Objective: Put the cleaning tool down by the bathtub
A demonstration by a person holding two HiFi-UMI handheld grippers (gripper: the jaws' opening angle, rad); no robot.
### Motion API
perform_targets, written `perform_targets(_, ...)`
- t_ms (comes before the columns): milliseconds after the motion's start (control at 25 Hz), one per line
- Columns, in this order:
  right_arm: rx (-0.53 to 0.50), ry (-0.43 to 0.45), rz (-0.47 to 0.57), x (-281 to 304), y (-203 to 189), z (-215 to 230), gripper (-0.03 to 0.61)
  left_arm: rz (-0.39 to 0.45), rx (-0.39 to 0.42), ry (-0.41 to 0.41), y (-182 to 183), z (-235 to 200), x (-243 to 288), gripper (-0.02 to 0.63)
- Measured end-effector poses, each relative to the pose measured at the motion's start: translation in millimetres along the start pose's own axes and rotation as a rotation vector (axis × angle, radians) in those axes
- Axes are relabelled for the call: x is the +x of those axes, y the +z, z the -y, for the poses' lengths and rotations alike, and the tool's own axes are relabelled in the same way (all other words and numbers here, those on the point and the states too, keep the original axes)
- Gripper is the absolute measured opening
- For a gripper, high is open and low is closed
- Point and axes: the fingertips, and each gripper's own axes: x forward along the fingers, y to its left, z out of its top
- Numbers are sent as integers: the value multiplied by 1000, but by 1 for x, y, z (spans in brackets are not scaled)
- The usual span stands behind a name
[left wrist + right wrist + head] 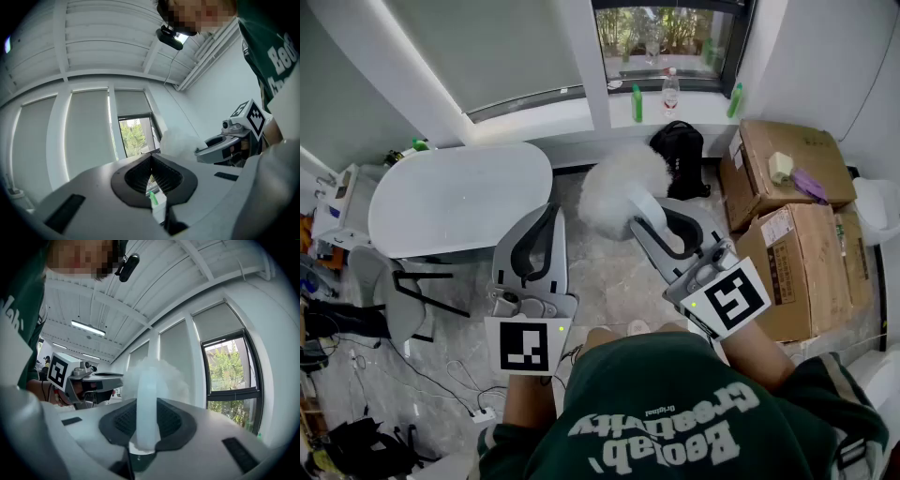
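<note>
The white bathtub (459, 197) lies at ten o'clock in the head view, with cardboard boxes (787, 234) at three. The fluffy white duster (621, 187) hangs over the floor (609, 274) at twelve, apart from the bathtub, its pale handle clamped in the right gripper (654, 217). The left gripper (546, 220), at eight, is closed and empty.

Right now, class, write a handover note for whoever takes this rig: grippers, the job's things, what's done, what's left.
Right gripper: fingers shut on the pale handle of the fluffy white duster, held off the floor.
Left gripper: shut, empty.
White oval bathtub: ahead, to the left of both grippers.
Done: duster in hand.
Left: set it down by the bathtub.
</note>
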Motion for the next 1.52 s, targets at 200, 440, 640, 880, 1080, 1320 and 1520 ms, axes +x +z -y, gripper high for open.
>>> perform_targets(200, 1, -11, 9, 3, 2, -1, 91, 5, 5, 12, 3, -2, -3, 2)
perform_targets(440, 40, -18, 18, 4, -1, 2, 91, -14, 3, 9, 1, -4, -3, 2)
perform_targets(640, 62, -25, 29, 2, -2, 6, 91, -3, -12, 26, 1, -5, -2, 2)
perform_targets(880, 116, -34, 39, 0, -6, 15, 91, -4, -11, 3, 0, 0, 2, 2)
perform_targets(1080, 97, -60, 53, 1, -3, 24, 91, 9, -21, -3, 2, -2, 9, 2)
perform_targets(1320, 78, -76, 51, 13, -6, 34, 91, 38, -8, -36, 1, -9, 29, 2)
perform_targets(1520, 64, -98, 50, 34, -11, 53, 91, 65, -18, -45, -6, -27, 52, 2)
